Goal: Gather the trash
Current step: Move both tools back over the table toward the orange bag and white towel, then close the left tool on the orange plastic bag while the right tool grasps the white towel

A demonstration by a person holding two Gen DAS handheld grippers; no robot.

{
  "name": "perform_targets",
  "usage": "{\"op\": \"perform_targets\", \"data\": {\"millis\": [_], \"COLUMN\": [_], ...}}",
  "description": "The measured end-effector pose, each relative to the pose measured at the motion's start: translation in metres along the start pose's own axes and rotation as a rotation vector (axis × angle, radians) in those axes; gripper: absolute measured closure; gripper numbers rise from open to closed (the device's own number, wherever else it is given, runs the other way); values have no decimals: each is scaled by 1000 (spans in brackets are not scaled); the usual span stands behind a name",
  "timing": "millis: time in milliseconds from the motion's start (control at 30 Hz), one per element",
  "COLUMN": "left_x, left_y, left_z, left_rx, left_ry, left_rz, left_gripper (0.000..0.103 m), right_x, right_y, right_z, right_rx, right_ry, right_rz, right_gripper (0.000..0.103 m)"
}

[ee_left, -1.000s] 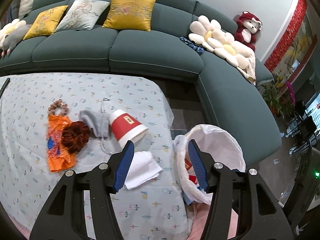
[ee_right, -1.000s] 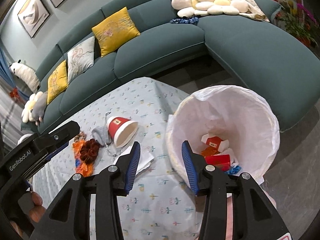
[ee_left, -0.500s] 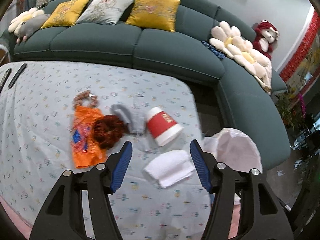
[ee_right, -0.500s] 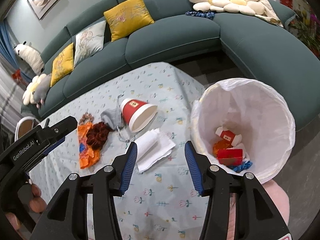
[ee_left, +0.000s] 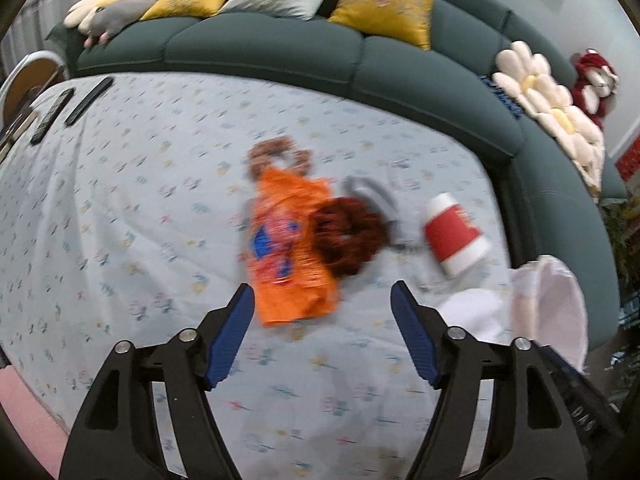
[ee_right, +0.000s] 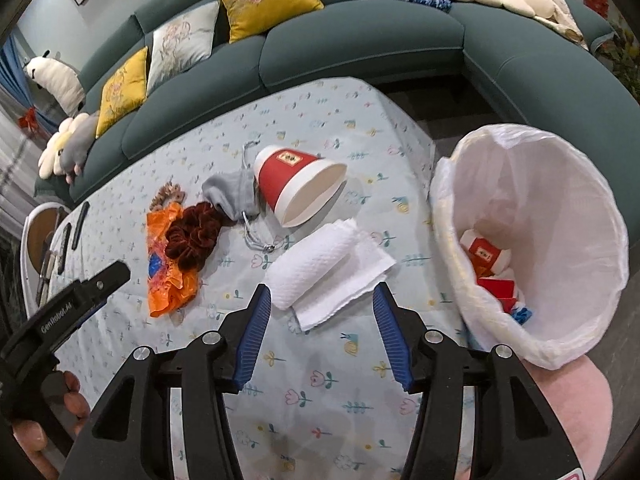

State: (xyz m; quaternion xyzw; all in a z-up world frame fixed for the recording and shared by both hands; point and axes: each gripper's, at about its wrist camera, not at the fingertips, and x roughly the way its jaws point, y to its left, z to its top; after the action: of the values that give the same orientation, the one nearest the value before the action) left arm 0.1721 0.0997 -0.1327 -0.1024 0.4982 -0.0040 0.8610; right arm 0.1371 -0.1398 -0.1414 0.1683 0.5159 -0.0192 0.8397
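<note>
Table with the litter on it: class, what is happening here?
A person holds two grippers over the table. The left gripper, jaws opening and empty, aims at the orange wrapper. The right gripper, empty, hovers by the white paper towel. The lined bin already holds some trash.

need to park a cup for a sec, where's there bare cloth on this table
Bare cloth lies between the remotes and the orange wrapper, and along the near edge under the right tongs. Crowded: the wrapper, dark red scrunchie, grey pouch, red paper cup and white tissue bunch together near the lined trash bin.
</note>
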Motion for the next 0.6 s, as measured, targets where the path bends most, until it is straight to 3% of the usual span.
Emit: {"op": "perform_targets", "data": {"millis": [300,600], "left_x": [44,76], "left_y": [47,40], "left_z": [0,12], "left_rx": [-71,-66], "left_ry": [104,166], "left_rz": [60,39], "left_gripper": [35,35], "right_x": [49,82], "right_y": [14,19], "right_z": [6,21], "right_rx": [20,36], "right_ry": [84,124], "right_rz": [-15,-45], "right_gripper": [51,51]}}
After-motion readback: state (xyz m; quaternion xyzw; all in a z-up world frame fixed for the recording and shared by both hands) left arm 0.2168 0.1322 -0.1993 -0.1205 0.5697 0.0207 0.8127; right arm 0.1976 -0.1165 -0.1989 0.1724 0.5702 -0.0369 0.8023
